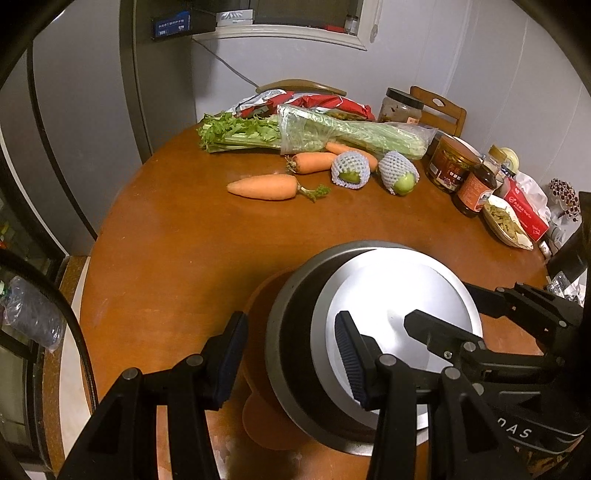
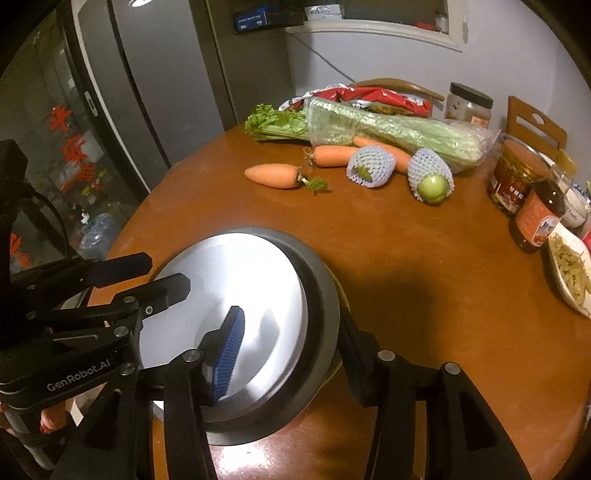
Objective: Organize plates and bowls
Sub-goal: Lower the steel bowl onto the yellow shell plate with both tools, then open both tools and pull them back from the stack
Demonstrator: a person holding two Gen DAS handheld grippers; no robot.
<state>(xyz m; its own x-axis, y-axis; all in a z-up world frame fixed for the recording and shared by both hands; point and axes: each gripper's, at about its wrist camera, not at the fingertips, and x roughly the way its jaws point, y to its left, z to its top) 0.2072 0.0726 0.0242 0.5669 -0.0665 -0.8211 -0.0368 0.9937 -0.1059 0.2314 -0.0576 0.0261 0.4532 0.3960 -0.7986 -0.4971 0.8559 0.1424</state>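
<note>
Three carrots (image 1: 264, 187), two netted fruits (image 1: 350, 170) — one steel bowl (image 1: 369, 332).

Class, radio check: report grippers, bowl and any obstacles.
Left gripper and right gripper open, each straddling the steel bowl's rim. Bowl on table. Carrot well clear.

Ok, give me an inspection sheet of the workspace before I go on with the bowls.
Surface: round brown wooden table, worn near the front edge.
Job's things: steel bowl with a steel plate nested inside, on an orange mat.
Clutter: three carrots, bagged celery, two green fruits in foam nets, jars and a sauce bottle, a dish of pale strips.
Grippers: left gripper open, straddling the bowl's left rim; right gripper open, straddling its right rim.
Cables: one thin wire on the back wall.
Surroundings: grey fridge, wooden chairs, window sill.
</note>
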